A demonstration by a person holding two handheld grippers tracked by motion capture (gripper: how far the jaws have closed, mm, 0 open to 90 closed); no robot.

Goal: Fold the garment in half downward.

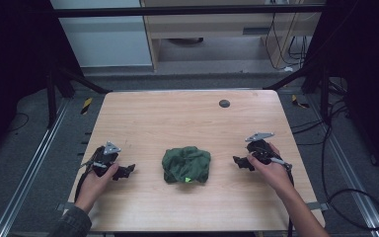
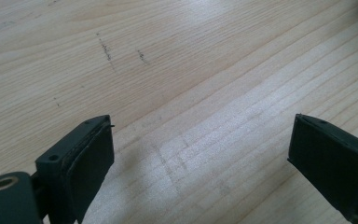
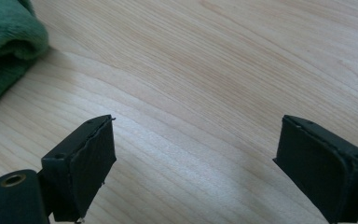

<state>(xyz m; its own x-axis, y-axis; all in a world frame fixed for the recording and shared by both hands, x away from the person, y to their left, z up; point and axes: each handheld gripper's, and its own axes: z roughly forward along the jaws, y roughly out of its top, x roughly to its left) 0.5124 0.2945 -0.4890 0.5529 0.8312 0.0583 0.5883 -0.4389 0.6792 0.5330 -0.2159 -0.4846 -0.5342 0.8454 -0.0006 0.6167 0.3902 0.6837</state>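
Note:
A crumpled dark green cloth [image 1: 186, 165] lies bunched in the middle of the wooden table [image 1: 187, 118], with a small bright green tag at its front. My left gripper [image 1: 126, 171] rests on the table to the cloth's left, held by a hand, jaws pointing toward the cloth. In the left gripper view the gripper [image 2: 200, 158] stands open over bare wood. My right gripper [image 1: 239, 162] sits to the cloth's right, apart from it. In the right gripper view the gripper [image 3: 193, 158] is open with nothing between its jaws, and the cloth's edge [image 3: 4, 42] shows at upper left.
A small dark round disc [image 1: 224, 103] is set in the table's far side. Black frame bars [image 1: 79, 81] slant at the back corners, and cables [image 1: 345, 197] lie on the floor to the right. Faint pencil marks [image 2: 106, 50] show on the wood.

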